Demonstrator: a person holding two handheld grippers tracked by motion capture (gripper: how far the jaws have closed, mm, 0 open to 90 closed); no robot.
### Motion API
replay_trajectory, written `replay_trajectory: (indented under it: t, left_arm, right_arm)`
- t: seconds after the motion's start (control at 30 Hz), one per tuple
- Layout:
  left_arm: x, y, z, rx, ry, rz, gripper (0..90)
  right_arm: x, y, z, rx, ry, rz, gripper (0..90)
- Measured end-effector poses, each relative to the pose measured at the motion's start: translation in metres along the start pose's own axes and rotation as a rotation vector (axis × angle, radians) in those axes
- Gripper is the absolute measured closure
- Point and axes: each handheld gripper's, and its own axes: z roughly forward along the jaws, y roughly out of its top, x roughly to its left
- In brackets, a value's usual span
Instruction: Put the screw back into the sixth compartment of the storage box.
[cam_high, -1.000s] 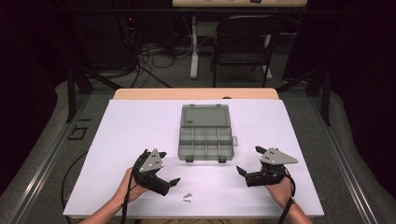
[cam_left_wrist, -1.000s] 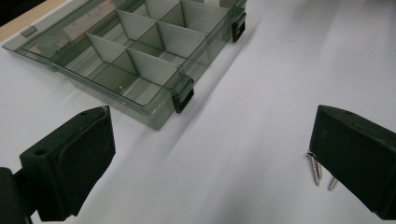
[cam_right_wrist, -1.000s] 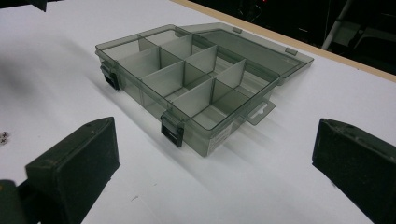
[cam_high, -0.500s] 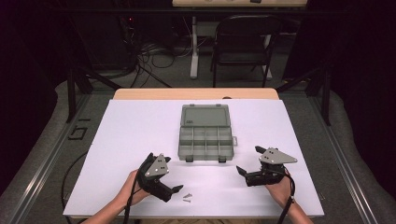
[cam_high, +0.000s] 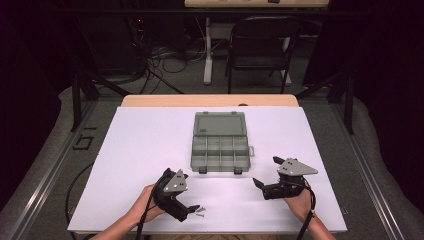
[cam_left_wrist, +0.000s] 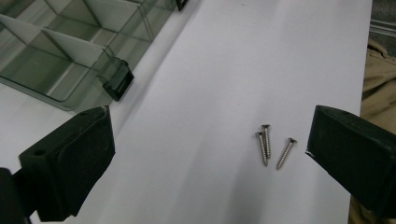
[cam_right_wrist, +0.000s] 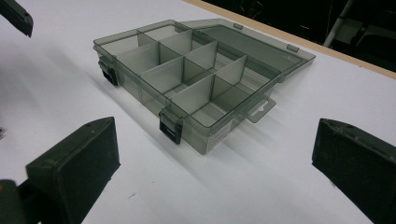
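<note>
Screws lie on the table between the left gripper's parted jaws.

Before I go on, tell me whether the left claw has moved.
Yes. The left claw has shifted toward the table's near edge, away from the organizer box, closing on the screws.

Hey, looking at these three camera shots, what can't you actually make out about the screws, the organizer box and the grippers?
- Screws: head type too small to read in the left gripper view; mere specks in the high view.
- Organizer box: its far compartments are cut off by the left gripper view's top edge; dividers screen some compartment floors in the right gripper view.
- Left gripper: its grey plate and body cover much of its jaws in the high view.
</note>
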Motion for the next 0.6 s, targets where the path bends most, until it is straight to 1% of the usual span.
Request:
replay_trajectory:
  t: [0.07,0.13,0.2,0.27,0.3,0.33,0.37,0.4,0.43,0.5,0.53,0.6]
  left_arm:
    - [-0.001,0.001,0.003,0.018,-0.014,0.011,4.7]
    - [-0.003,0.002,0.006,0.029,-0.022,0.007,7.9]
    - [-0.005,0.003,0.01,0.046,-0.04,0.014,11.5]
    - [-0.006,0.003,0.013,0.061,-0.05,0.012,16.3]
    - [-0.007,0.003,0.016,0.059,-0.064,-0.006,18.1]
    - [-0.007,0.003,0.017,0.07,-0.071,-0.008,24.0]
    - [-0.007,0.002,0.018,0.071,-0.075,-0.01,28.1]
    - [-0.007,0.002,0.02,0.083,-0.083,-0.008,30.6]
    - [-0.007,0.001,0.021,0.086,-0.092,-0.003,37.3]
    - [-0.009,0.001,0.025,0.099,-0.108,0.001,44.5]
    - [-0.01,0.001,0.025,0.105,-0.108,0.007,49.0]
    - [-0.01,0.0,0.028,0.115,-0.123,0.01,55.3]
  right_arm:
    - [0.0,0.0,0.0,0.001,0.003,0.001,0.0]
    - [0.0,0.0,0.001,0.002,0.006,-0.001,0.0]
    - [0.0,0.0,0.0,0.003,0.006,-0.002,0.0]
    - [0.001,0.0,0.0,0.002,0.005,-0.001,0.4]
    - [0.001,0.0,0.0,0.002,0.003,-0.001,1.0]
    - [0.001,0.0,0.0,0.002,0.002,-0.001,1.0]
    - [0.001,0.0,0.0,0.003,0.001,-0.001,1.1]
    - [0.001,0.0,0.0,0.003,0.001,-0.001,1.1]
    - [0.001,0.0,0.0,0.002,0.0,-0.002,1.1]
    - [0.001,0.0,0.0,0.002,0.0,-0.002,1.1]
    - [0.001,0.0,0.0,0.002,-0.001,-0.003,1.1]
    - [0.001,0.0,0.001,0.003,0.0,-0.004,1.1]
